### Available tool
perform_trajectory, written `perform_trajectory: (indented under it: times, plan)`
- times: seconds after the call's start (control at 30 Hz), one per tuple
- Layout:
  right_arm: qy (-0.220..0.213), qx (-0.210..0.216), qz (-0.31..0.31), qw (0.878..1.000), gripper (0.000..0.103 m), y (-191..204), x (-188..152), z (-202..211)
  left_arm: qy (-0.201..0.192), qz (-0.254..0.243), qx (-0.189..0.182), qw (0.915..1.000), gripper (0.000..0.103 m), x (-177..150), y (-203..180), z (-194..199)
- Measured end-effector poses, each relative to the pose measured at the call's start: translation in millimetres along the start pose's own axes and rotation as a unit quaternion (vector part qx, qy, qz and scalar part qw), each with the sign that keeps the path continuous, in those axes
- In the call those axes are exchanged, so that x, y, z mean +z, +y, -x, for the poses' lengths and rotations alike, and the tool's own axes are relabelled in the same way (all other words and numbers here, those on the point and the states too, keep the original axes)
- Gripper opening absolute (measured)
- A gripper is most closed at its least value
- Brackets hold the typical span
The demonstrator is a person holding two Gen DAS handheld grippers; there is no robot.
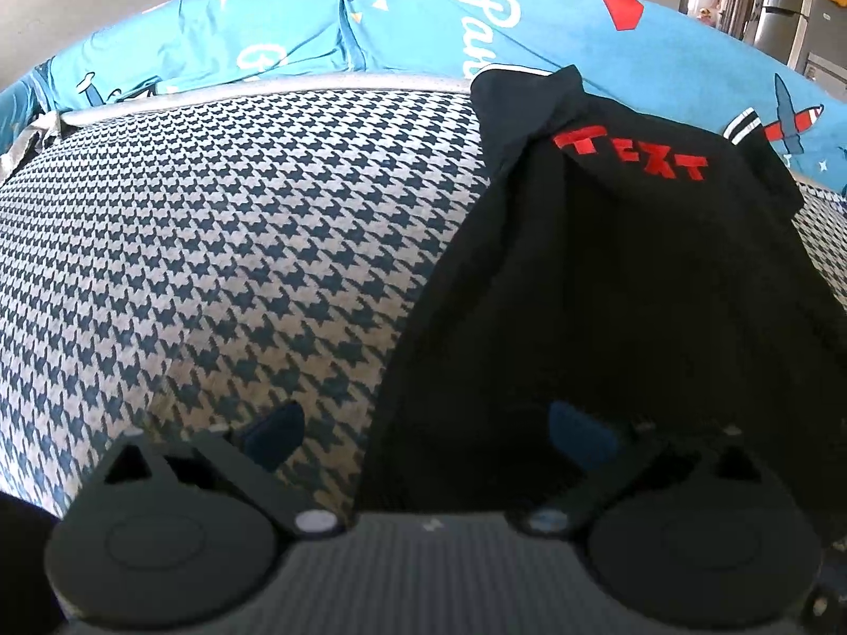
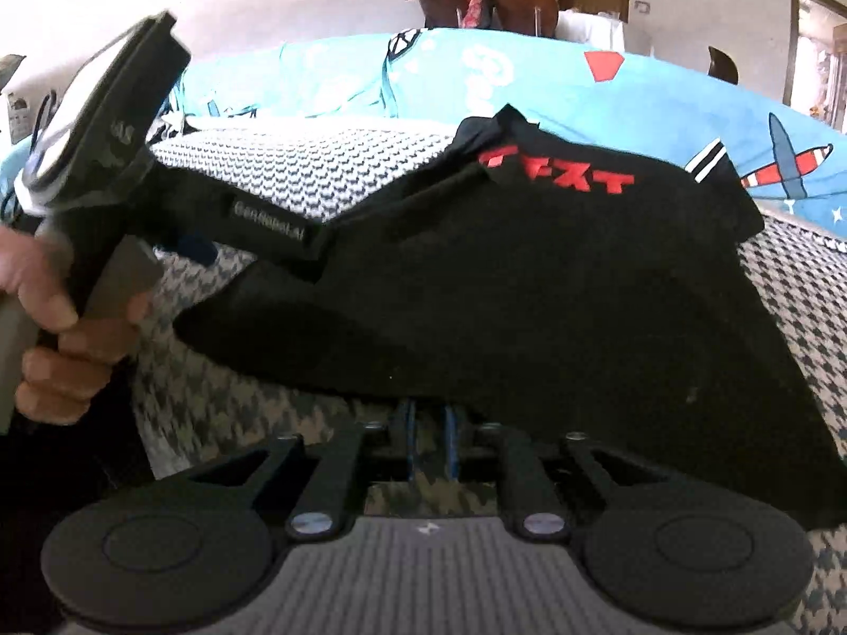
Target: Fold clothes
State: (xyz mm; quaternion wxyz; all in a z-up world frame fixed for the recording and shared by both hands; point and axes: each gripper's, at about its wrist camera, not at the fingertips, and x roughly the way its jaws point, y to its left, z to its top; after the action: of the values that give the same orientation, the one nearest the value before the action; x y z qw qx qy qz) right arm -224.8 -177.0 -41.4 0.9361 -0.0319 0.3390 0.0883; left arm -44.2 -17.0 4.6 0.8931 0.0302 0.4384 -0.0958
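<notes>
1. Nearest in the right wrist view, the right gripper is seen with its blue-padded fingers drawn narrow and close together, pinched on the lower hem of the black garment.
2. In the left wrist view, the left gripper is held with its jaws wide apart: one blue pad over the bare cover, the other over the black cloth, and nothing is gripped.
3. The garment is spread on the right part of the houndstooth cover, partly bunched, with red lettering near its far edge and a striped cuff beyond that.
4. A slip is judged possible: only a thin hem edge is pinched, so a quick pull could draw the soft, limp knit out of the pads.
5. An uneven fold is also judged likely if the left corner is left ungripped, since the cloth would sag and crease on that side.
6. The cover is flat-woven and finely patterned; the garment is matte and drapes in soft ridges.
7. Farthest, a smooth blue printed sheet is seen along the back.
</notes>
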Motion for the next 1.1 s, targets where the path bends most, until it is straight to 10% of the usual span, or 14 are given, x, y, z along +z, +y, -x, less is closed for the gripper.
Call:
perform_trajectory:
  times: [1.1]
  plan:
    - [-0.032, 0.013, 0.285, 0.958, 0.039, 84.4, -1.9, -49.0, 0.004, 0.029, -0.001, 0.9996, 0.103, 13.3, 8.5, -8.4]
